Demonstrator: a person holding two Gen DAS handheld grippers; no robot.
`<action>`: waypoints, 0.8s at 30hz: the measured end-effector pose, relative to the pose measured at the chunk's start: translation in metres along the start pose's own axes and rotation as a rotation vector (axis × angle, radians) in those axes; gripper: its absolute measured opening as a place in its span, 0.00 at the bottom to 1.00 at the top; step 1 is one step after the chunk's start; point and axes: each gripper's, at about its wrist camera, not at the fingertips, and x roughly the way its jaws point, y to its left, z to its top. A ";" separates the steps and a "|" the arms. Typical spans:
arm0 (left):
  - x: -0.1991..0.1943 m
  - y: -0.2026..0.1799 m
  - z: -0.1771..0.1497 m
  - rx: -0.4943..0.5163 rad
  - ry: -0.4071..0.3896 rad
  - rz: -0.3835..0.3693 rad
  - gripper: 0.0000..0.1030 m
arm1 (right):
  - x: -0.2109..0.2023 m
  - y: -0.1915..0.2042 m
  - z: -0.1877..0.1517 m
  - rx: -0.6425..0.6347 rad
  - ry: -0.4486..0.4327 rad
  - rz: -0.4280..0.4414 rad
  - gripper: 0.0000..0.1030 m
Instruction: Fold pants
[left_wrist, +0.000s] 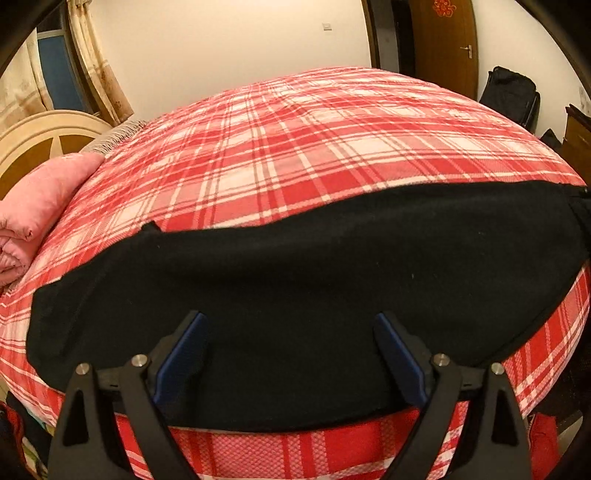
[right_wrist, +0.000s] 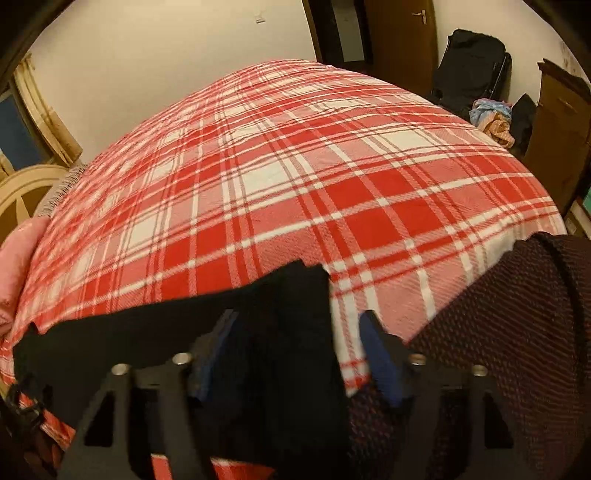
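Observation:
Black pants (left_wrist: 295, 273) lie spread in a long band across the near edge of a bed with a red and white plaid cover (left_wrist: 295, 140). My left gripper (left_wrist: 290, 321) is open, its blue-padded fingers (left_wrist: 397, 350) wide apart over the middle of the pants. In the right wrist view the pants (right_wrist: 147, 332) end in a raised corner (right_wrist: 299, 291) between the fingers. My right gripper (right_wrist: 299, 325) is open around that end of the cloth. The plaid cover (right_wrist: 295, 177) fills the rest of that view.
A pink quilt (left_wrist: 33, 206) lies at the bed's left end by a cream headboard (left_wrist: 40, 136). A dark red knitted fabric (right_wrist: 517, 332) covers the bed's right corner. Black bags (right_wrist: 469, 66), a clothes pile (right_wrist: 493, 122), a wooden cabinet (right_wrist: 557, 136) and a door (left_wrist: 443, 40) stand beyond.

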 end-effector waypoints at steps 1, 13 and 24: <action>0.001 0.001 0.002 -0.001 -0.002 0.001 0.91 | 0.000 0.000 -0.001 -0.006 0.000 0.006 0.67; 0.001 0.003 0.005 -0.010 0.010 0.022 0.91 | 0.010 0.036 -0.024 -0.164 0.044 0.035 0.67; 0.002 0.021 0.006 -0.069 0.010 0.016 0.91 | -0.003 0.030 -0.022 -0.104 0.002 0.092 0.45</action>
